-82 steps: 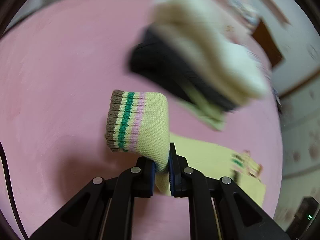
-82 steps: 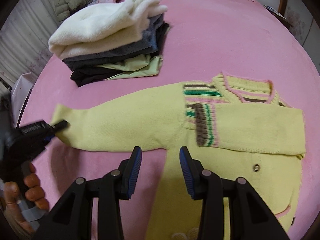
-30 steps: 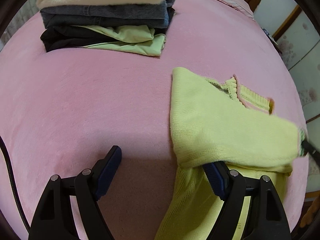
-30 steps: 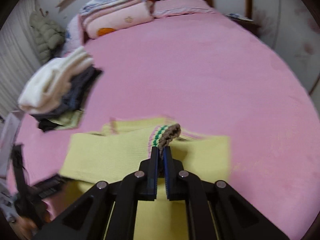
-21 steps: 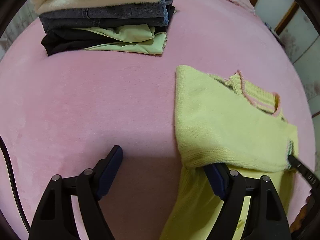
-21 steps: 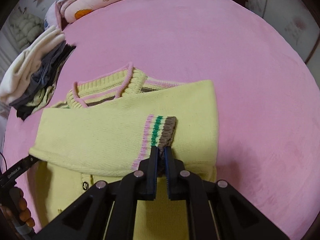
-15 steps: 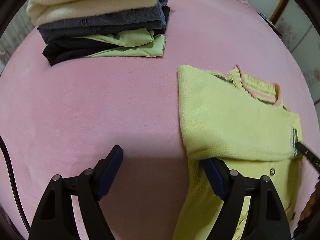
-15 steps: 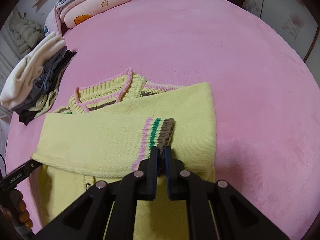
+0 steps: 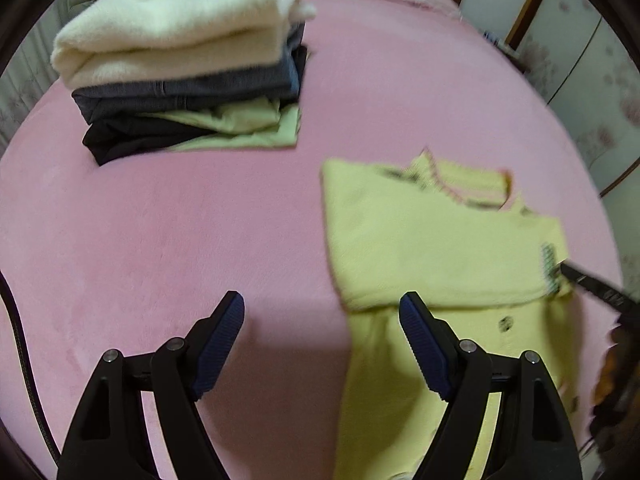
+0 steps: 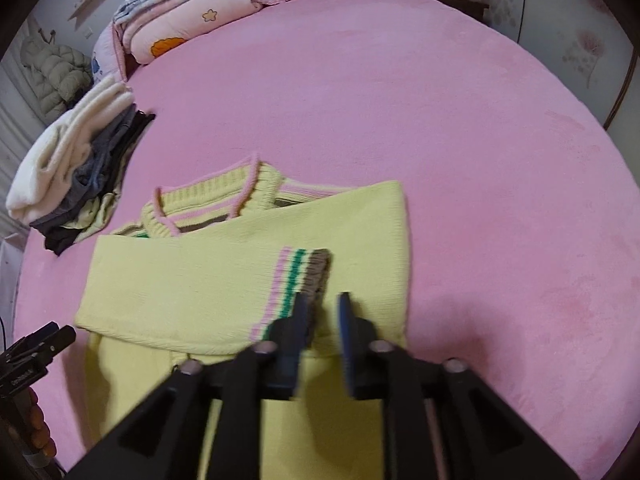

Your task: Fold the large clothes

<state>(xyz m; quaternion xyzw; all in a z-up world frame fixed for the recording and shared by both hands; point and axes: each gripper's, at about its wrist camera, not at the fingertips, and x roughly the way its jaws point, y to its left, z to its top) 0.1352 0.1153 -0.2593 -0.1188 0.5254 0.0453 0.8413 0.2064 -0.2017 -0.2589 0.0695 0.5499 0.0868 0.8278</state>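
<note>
Released! Half a second ago the right gripper [image 10: 322, 312] was pinched tight on the striped cuff [image 10: 304, 276]; now its jaws are opening and the cuff lies free on the cardigan, just ahead of the left-hand pad, with nothing pressed between them. Over on the other side, the left gripper [image 9: 322, 336] stands wide apart as before, holding nothing, one pad over the pink bedspread [image 9: 160, 220] and the other over the edge of the yellow cardigan [image 9: 420, 240].

That cardigan lies flat on the bed, both sleeves crossed over the chest, collar [image 10: 208, 196] towards the pillows. It looks a soft, light knit, floppy and quick to sag, so I'd say the grip wants to be at the firmer ribbed edges, the hem corners or shoulders, one gripper each.

Also new: the left view sits higher, taking in more of the folded clothes stack [image 9: 188, 68] beyond.
</note>
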